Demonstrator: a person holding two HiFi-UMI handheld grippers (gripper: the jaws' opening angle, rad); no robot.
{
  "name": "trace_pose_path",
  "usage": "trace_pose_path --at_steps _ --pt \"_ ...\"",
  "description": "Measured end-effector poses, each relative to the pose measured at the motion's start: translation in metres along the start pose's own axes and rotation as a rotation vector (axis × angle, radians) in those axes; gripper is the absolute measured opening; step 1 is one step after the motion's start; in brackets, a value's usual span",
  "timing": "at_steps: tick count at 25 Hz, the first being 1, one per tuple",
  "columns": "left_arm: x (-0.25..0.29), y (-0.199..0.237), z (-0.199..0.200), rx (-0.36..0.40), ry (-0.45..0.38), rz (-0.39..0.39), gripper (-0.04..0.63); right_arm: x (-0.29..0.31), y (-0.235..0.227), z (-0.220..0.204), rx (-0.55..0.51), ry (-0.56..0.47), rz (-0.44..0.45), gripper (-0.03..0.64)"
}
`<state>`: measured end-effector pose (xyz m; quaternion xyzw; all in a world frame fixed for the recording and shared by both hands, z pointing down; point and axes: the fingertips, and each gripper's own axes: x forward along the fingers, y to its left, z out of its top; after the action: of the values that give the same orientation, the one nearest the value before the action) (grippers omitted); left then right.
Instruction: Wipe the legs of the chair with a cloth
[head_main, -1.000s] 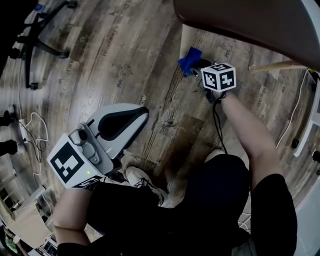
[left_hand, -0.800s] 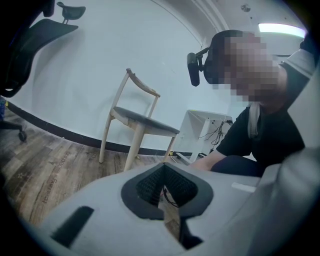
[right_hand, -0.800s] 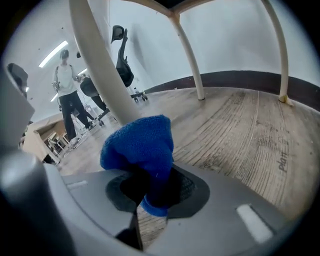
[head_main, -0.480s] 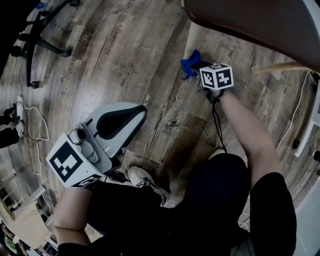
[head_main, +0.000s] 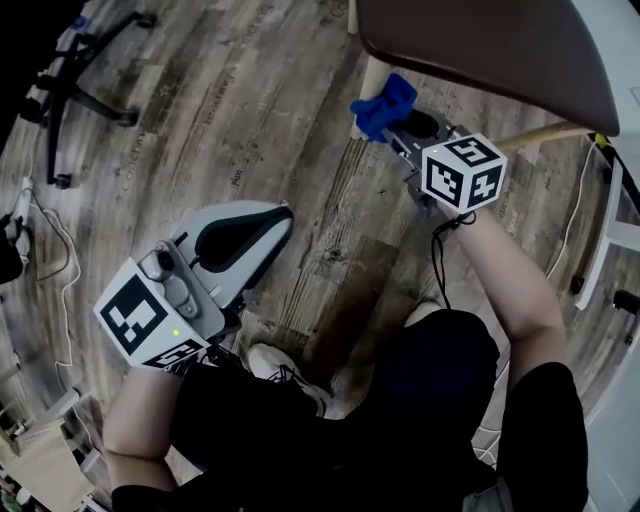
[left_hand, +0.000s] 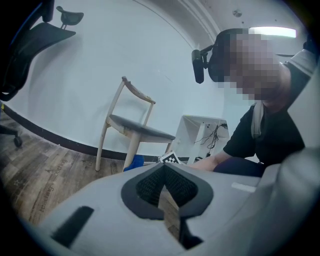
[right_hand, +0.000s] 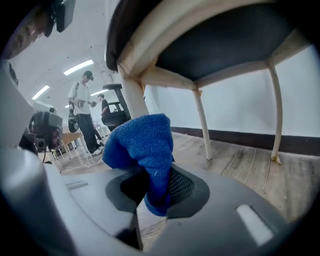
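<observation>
The wooden chair's dark seat (head_main: 500, 45) fills the head view's top right, with a pale front leg (head_main: 371, 82) dropping below it. A blue cloth (head_main: 385, 104) presses against that leg, clamped in my right gripper (head_main: 402, 126). In the right gripper view the cloth (right_hand: 143, 145) bulges out of the gripper (right_hand: 156, 192) just in front of the leg (right_hand: 134, 97), under the seat (right_hand: 225, 42). My left gripper (head_main: 283, 216) hangs low over the floor, away from the chair, shut on nothing. In its own view the gripper (left_hand: 163, 168) faces the chair (left_hand: 131, 127) and the cloth (left_hand: 134, 162).
An office chair base (head_main: 75, 85) and loose cables (head_main: 58, 250) lie at the left. A white desk frame (head_main: 615, 225) stands right of the chair. My shoe (head_main: 275, 365) rests on the wood floor. People (right_hand: 84, 115) stand far behind the chair leg.
My right gripper has risen with the cloth along the front leg, closer to the seat. The left gripper has stayed almost in place.
</observation>
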<state>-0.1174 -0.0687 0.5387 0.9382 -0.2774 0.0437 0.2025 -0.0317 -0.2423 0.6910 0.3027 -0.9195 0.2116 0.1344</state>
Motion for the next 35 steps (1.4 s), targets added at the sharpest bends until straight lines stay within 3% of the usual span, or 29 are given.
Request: trace_pose_path --at_steps 9,23,29,32,35 --pt "0.013 -0.013 0.011 0.021 -0.006 -0.028 -0.002 -0.041 0.031 0.089 0.019 -0.183 0.052 0.091" --pt "0.015 -0.014 0.018 0.035 -0.033 -0.011 -0.002 -0.111 0.08 0.119 0.065 -0.334 0.168 0.087" --pt "0.009 -0.013 0.045 -0.001 -0.113 0.06 -0.002 -0.171 0.076 0.172 0.062 -0.449 0.093 0.087" --pt "0.006 -0.023 0.072 0.034 -0.137 0.119 -0.002 -0.203 0.071 0.192 0.09 -0.416 0.027 0.088" --pt "-0.009 -0.039 0.08 0.105 -0.07 0.187 -0.002 -0.235 0.082 0.204 0.136 -0.329 -0.007 0.089"
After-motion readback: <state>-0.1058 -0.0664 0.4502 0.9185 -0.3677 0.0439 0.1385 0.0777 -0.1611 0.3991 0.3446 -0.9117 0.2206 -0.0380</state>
